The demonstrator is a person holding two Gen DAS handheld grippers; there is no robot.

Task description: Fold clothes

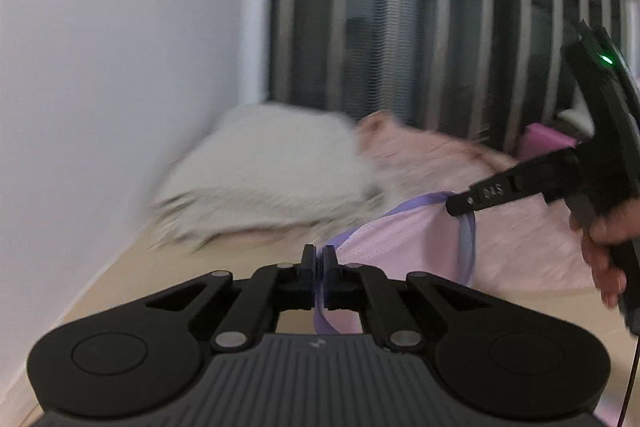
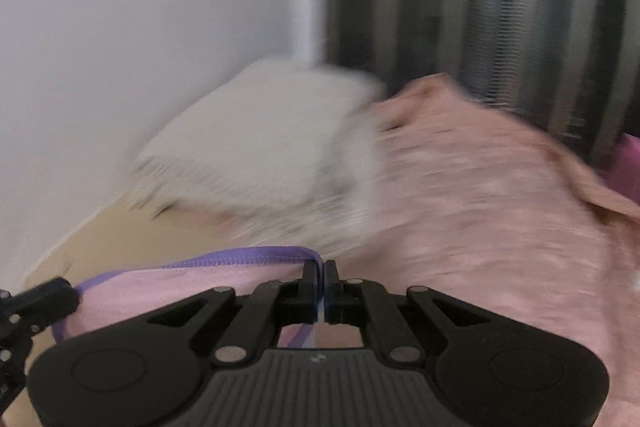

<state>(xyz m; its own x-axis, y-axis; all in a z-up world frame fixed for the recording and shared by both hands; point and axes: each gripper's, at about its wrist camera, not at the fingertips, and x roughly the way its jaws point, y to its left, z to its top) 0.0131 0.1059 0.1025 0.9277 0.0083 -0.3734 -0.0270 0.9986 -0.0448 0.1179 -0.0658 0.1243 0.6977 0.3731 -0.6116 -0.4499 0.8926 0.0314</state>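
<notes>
Jaws of left gripper and right gripper pinched a pink garment's purple trim above a beige table; white wall left, slatted partition far.

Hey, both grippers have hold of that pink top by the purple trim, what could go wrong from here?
1. Both the left gripper and right gripper pinch only the thin purple trim of the pink top, so it may slip out.
2. The white pile and peach garment lie close behind; a swing of the top could drag or topple them.
3. Both views are motion-blurred, so quick movement may leave the fold uneven.
</notes>
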